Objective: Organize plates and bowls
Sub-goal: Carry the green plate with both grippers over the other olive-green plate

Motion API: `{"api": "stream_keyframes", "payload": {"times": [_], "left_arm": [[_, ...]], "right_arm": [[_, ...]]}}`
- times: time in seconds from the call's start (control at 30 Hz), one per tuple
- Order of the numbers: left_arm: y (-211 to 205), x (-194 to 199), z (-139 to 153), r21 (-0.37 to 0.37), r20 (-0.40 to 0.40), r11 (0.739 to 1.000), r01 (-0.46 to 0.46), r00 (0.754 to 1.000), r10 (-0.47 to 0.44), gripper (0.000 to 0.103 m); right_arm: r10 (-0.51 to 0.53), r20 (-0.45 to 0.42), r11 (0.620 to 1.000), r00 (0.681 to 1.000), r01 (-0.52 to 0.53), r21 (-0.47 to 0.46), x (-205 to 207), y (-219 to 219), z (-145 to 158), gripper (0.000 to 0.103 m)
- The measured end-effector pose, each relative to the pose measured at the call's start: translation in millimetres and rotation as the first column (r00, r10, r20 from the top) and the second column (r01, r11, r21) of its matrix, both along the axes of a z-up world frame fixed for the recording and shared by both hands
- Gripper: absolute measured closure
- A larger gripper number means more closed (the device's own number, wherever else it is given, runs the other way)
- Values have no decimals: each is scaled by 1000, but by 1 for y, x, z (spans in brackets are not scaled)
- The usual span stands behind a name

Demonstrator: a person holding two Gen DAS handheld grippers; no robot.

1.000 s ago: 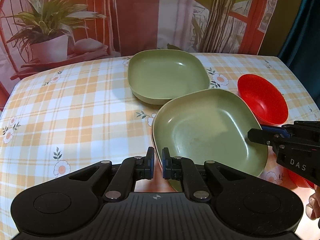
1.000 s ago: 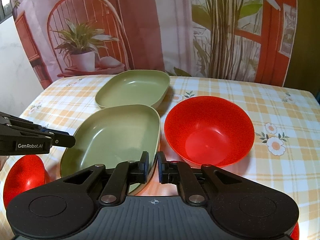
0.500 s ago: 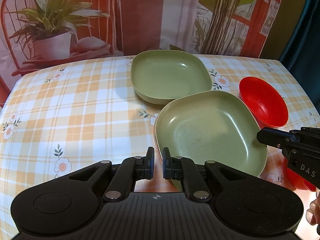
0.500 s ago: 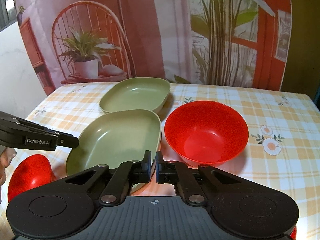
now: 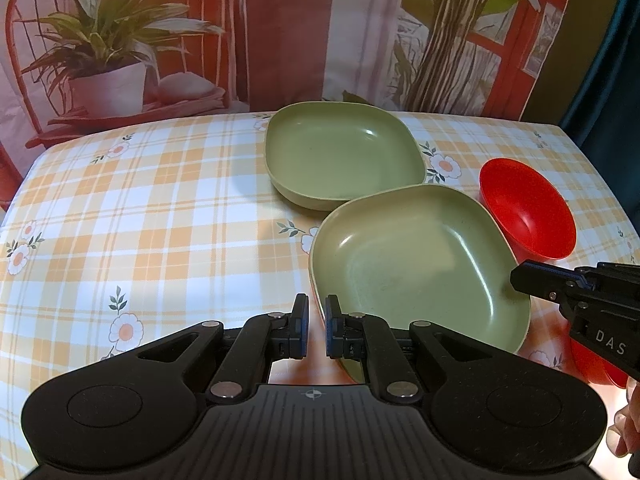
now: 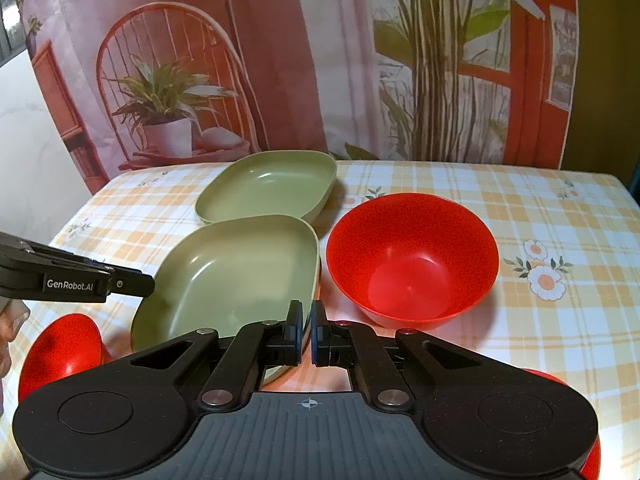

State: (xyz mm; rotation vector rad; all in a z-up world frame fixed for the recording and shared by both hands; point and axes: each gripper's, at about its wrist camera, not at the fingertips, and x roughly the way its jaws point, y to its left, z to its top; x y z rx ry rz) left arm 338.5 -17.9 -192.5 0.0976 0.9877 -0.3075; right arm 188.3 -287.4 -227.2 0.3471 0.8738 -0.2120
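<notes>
Two green square plates lie on the checked tablecloth. The near plate [image 5: 416, 268] [image 6: 236, 272] sits between my two grippers; the far plate [image 5: 342, 156] [image 6: 268, 186] lies behind it, touching it. A red bowl [image 6: 412, 256] [image 5: 528, 210] stands upright right of the near plate. My left gripper [image 5: 313, 328] is shut and empty at the near plate's left front rim. My right gripper [image 6: 305, 334] is shut and empty at that plate's right front corner. Another red bowl [image 6: 60, 350] lies by the left gripper, and one [image 5: 596, 364] shows under the right gripper.
The table [image 5: 140, 208] carries an orange and white checked cloth with flowers. A printed backdrop [image 6: 280, 60] with a chair, a potted plant and a window hangs behind the far edge. The table's right edge [image 5: 600, 168] is near the red bowl.
Both grippers have drawn back and risen a little from the near plate. The plates and bowls have not moved.
</notes>
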Motion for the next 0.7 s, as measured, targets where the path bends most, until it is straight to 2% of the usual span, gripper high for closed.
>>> {"api": "stream_keyframes", "payload": {"times": [0.4,0.47,0.7], "left_arm": [[10,-1,8,-22,17,999,-38,999,38,93],[14,-1,10,-27,19,999,-47,999,48,93],[26,5,34,-54,63,997,-62,996,66,93]], "right_arm": [[-5,-44,1000,999,5,13,3,0,-5,99],[-9,-42,1000,999,10,17,2,0,-1,95],[20,6,1000,1000,-19,-14,12,-2,29,94]]}}
